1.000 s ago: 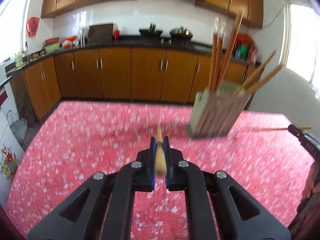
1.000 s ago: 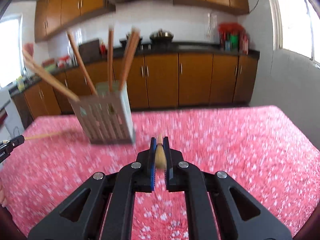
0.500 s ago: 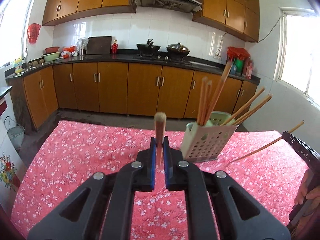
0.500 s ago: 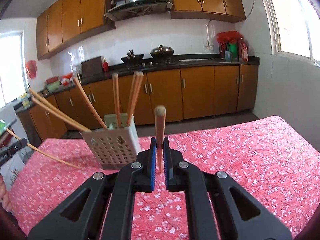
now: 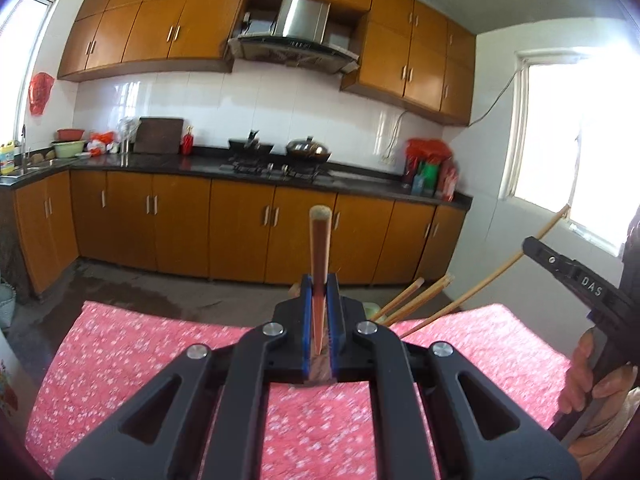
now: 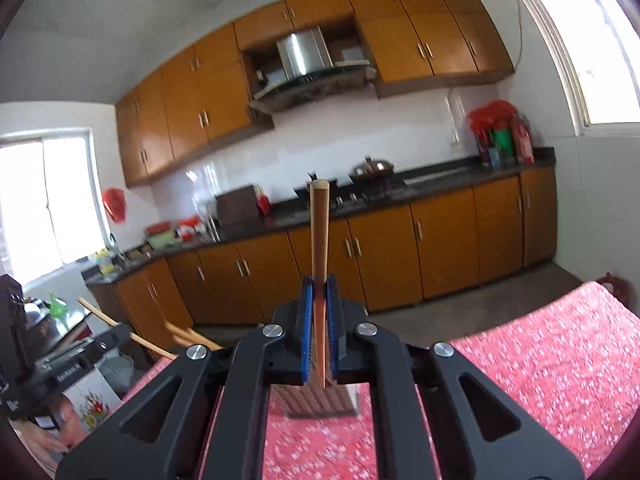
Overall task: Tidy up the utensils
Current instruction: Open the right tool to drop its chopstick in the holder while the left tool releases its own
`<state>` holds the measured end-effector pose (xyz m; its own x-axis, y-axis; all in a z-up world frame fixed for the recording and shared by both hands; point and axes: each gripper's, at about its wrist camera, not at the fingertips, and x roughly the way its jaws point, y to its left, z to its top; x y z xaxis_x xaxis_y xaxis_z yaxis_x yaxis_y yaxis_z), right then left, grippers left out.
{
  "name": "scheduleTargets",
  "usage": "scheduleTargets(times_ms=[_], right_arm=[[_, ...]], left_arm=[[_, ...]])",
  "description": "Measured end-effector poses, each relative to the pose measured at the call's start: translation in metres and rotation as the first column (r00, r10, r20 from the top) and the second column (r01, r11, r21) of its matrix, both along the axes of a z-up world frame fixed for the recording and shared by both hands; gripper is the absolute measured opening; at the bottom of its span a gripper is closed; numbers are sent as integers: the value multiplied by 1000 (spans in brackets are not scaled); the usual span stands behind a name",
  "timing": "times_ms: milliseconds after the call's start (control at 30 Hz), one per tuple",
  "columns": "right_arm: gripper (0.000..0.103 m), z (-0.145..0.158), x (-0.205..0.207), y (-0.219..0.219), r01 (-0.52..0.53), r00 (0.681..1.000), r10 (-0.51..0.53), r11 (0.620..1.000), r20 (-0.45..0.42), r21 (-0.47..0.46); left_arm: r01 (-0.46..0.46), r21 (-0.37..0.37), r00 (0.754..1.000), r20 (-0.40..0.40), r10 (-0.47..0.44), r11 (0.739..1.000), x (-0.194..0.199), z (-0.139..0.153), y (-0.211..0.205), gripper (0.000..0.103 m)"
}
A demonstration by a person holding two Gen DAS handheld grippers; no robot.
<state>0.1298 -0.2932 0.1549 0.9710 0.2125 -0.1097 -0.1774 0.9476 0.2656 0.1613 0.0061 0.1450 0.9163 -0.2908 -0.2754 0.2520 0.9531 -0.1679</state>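
Note:
My left gripper (image 5: 319, 280) is shut on a wooden chopstick (image 5: 319, 248) that points up and forward. My right gripper (image 6: 319, 282) is shut on another wooden chopstick (image 6: 319, 232), also pointing up. The perforated utensil holder sits on the red floral table, mostly hidden behind the fingers: in the left wrist view only its rim (image 5: 374, 312) and several chopsticks (image 5: 420, 294) leaning out show; in the right wrist view its lower wall (image 6: 316, 402) shows under the jaws. The right gripper (image 5: 576, 276) shows in the left view with its chopstick (image 5: 500, 270).
The red floral tablecloth (image 5: 140, 360) covers the table. Beyond it are orange kitchen cabinets (image 5: 180, 224), a dark counter with a stove and pots (image 5: 280, 152), and windows on both sides. The left gripper body (image 6: 60, 364) shows at the left of the right view.
Both grippers have risen and tilted up with their chopsticks. The holder has dropped from the middle of both views to just under the fingers.

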Motion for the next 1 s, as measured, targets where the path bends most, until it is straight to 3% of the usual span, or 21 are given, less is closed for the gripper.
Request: scheduleTargets(times_ms=[233, 500, 767, 800, 867, 900, 967, 1000], right_arm=[[7, 6, 21, 15, 21, 998, -19, 999, 59, -34], [7, -19, 67, 33, 35, 999, -35, 997, 12, -62], [8, -36, 80, 33, 9, 998, -12, 999, -62, -52], [11, -36, 80, 33, 5, 998, -8, 999, -63, -52], [27, -32, 74, 31, 9, 999, -11, 998, -51, -55], [41, -30, 69, 29, 14, 999, -15, 998, -35, -55], [49, -24, 63, 26, 23, 1000, -24, 998, -11, -61], [56, -21, 59, 25, 33, 999, -33, 997, 1, -65]], left_arm=[[-37, -25, 995, 90, 39, 999, 17, 25, -21, 8], [-50, -27, 998, 43, 51, 998, 58, 2, -33, 8], [-41, -46, 999, 7, 42, 998, 83, -18, -30, 8], [-41, -49, 999, 7, 42, 998, 83, -18, -29, 8], [-45, -63, 999, 10, 46, 997, 81, -17, -27, 12], [-45, -68, 999, 12, 46, 997, 81, -15, -24, 14], [-58, -78, 998, 25, 60, 995, 75, -11, -19, 28], [-64, -85, 997, 35, 67, 994, 72, -9, -16, 31]])
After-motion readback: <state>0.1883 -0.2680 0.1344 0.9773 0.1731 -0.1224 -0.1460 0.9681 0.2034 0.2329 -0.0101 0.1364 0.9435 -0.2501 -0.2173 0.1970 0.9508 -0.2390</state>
